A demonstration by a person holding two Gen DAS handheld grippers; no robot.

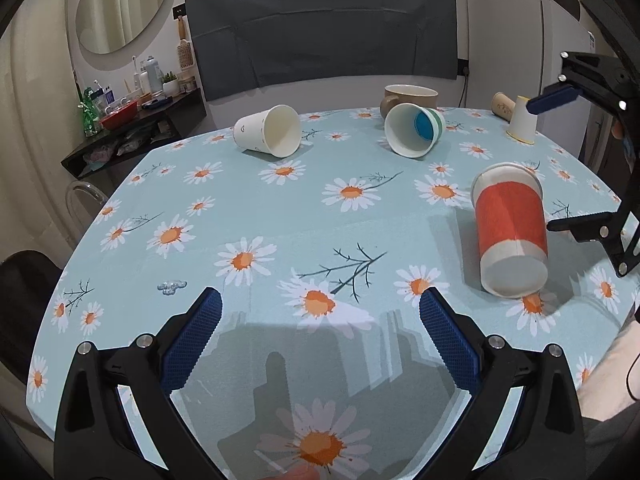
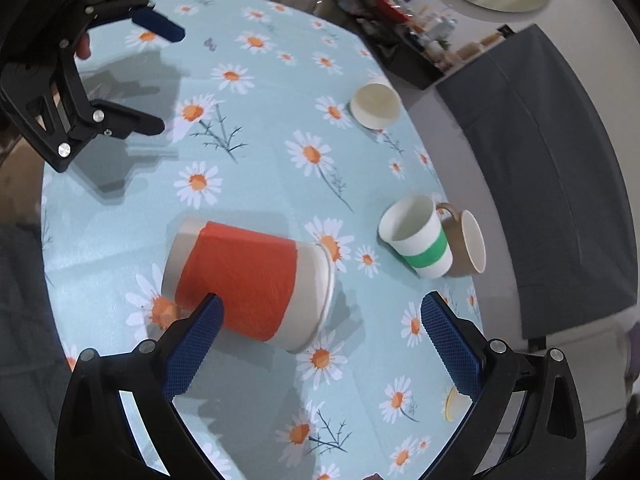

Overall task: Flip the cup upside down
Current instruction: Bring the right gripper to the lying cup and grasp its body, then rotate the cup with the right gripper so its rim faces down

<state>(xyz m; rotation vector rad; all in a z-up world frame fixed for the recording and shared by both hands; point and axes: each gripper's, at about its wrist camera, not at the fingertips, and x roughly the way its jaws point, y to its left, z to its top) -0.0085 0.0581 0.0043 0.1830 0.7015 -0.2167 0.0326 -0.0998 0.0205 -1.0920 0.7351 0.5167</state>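
Only the left view shows the yellow-rimmed cup point(image 1: 521, 121) — seemingly inverted.

The tall red-and-white paper cup point(image 2: 248, 280) looks matt, with a thin rolled rim. The light blue daisy tablecloth point(image 1: 280, 216) is smooth cloth. The brown mug point(image 1: 408, 98) looks like shiny glazed clay. Both black plastic grippers have bumpy blue rubbery pads point(image 1: 192, 344) and shiny metal screws point(image 2: 98, 115).

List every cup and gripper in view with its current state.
red cup: on its side, unheld
green-striped cup: on its side
plain white cup: on its side
brown mug: upright
small white cup: upside down
left gripper: open, empty
right gripper: open, empty
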